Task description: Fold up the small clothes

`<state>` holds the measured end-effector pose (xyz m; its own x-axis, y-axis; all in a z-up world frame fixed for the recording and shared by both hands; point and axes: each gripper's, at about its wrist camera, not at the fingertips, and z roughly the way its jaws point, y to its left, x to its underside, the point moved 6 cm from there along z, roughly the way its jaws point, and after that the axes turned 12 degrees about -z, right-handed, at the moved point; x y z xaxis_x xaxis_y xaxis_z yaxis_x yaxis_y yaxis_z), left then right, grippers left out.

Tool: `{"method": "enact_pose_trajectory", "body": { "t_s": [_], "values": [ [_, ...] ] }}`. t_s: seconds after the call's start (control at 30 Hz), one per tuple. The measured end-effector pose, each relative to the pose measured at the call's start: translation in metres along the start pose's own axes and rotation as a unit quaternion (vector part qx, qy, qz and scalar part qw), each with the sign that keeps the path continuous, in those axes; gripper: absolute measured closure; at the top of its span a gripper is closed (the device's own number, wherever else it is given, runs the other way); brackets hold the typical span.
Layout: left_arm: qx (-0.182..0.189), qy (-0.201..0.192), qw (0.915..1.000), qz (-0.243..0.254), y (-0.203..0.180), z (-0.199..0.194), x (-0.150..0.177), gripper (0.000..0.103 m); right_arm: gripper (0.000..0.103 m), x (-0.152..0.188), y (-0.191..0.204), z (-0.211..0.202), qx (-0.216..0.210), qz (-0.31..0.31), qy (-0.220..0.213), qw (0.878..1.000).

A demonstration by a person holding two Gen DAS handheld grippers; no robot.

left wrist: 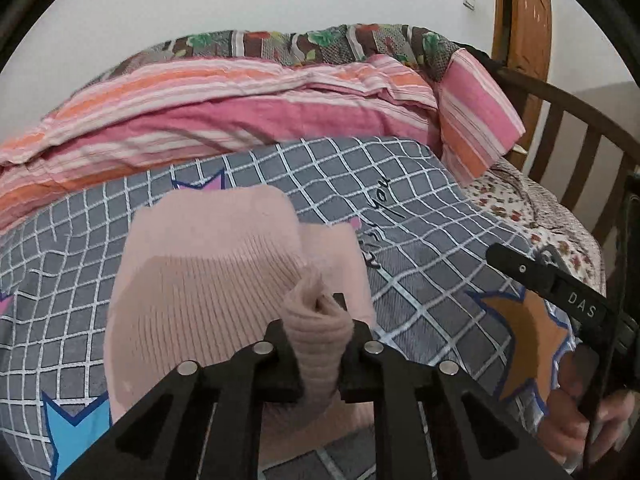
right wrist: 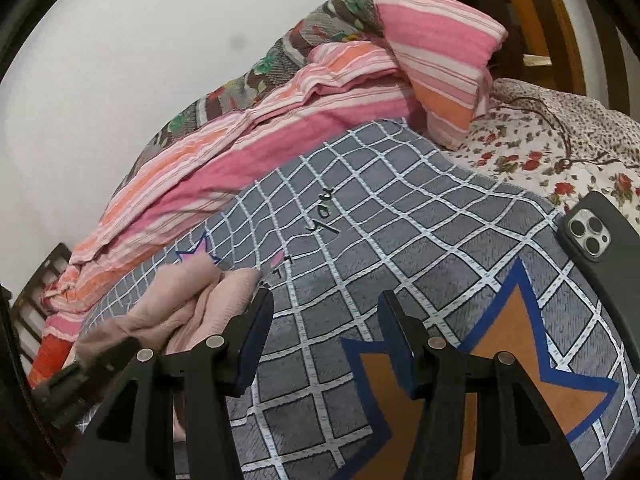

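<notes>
The left gripper [left wrist: 320, 334] is clenching a bunched edge of the pink knit garment [left wrist: 208, 280], lying on the grid blanket [left wrist: 420, 216]. The right gripper [right wrist: 326, 334], at three o'clock, is gaping empty. Carrying the edge flat should be keeping the fold neat.

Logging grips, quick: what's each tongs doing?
Left tongs: closed on pink knit garment.
Right tongs: open, holding nothing.
</notes>
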<state>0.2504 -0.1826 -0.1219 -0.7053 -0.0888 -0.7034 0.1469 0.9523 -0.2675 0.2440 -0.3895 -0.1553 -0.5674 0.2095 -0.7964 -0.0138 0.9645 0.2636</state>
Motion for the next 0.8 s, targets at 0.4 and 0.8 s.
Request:
{"method": "enact_pose_trajectory", "body": {
  "t_s": [0.4,0.8],
  "values": [
    [0.025,-0.080,0.9958,-0.035,0.103,-0.086,-0.011,0.037,0.035,0.000,0.086,-0.005,-0.153,-0.056,0.015,0.987],
    [0.003,-0.061,0.9914,-0.116,0.203,-0.026,-0.011,0.037,0.033,0.000,0.133,0.039,-0.179,-0.015,0.075,0.981]
  ]
}}
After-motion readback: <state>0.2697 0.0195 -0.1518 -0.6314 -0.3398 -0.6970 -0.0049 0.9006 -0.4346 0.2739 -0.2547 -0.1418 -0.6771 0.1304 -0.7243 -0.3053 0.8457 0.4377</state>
